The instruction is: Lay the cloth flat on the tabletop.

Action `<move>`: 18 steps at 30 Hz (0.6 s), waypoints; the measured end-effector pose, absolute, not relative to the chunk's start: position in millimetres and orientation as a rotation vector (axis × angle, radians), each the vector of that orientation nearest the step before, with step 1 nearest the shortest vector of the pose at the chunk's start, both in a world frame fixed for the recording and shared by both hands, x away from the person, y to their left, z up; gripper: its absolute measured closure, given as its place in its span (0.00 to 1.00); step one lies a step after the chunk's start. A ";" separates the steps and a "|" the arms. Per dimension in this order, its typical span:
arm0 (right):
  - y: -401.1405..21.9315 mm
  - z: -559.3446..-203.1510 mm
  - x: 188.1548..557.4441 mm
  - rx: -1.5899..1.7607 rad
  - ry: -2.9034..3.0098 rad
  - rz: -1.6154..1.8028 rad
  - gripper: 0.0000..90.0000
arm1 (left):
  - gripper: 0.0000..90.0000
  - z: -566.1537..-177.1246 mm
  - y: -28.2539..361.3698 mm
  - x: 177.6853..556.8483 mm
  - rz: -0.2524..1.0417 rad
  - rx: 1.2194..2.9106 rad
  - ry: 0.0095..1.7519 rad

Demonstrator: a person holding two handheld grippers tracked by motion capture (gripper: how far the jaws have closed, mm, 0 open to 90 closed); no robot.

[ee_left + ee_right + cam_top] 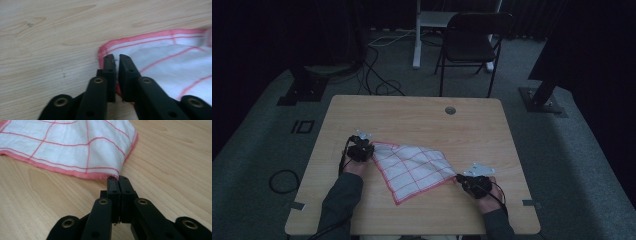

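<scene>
A light wooden table (412,112) is carrying everything, with a dark chair (472,42) standing beyond its far edge. A white cloth with red grid lines (412,170) is lying spread flat near the middle of the surface, closer to the near edge, turned like a diamond. The left gripper (361,150) is sitting at the cloth's left corner, its jaws parted by a narrow slit with the hem lying under them, not pinched. The right gripper (460,178) is pressing its jaws fully together on the cloth's right corner, towards the near right corner.
</scene>
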State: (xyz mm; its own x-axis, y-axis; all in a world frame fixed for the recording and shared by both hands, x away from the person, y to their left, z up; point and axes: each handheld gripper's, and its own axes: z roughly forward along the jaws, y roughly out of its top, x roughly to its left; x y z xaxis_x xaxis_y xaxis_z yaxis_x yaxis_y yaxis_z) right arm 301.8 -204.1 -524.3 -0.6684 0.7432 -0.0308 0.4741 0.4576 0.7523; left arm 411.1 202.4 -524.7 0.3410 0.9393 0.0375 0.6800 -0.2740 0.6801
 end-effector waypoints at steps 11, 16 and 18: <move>-191.4 -526.9 298.8 0.968 2.401 1.053 0.99 | 0.88 -503.9 144.4 353.1 0.510 2.073 1.129; -188.7 -528.9 299.4 0.966 2.413 1.050 0.99 | 0.88 -517.1 107.2 320.2 0.414 2.174 0.980; -188.0 -529.1 299.4 0.962 2.414 1.051 0.99 | 0.88 -521.9 100.2 312.3 0.397 2.204 0.952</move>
State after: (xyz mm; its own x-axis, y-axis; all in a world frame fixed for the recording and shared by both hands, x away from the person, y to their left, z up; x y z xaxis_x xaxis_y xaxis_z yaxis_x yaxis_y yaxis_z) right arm 299.4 -188.0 -529.1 -0.7142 0.6990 -0.0356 0.4501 0.4978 0.7413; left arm 312.3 100.2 -521.9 0.6841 0.7294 0.0057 0.5170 -0.4904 0.7016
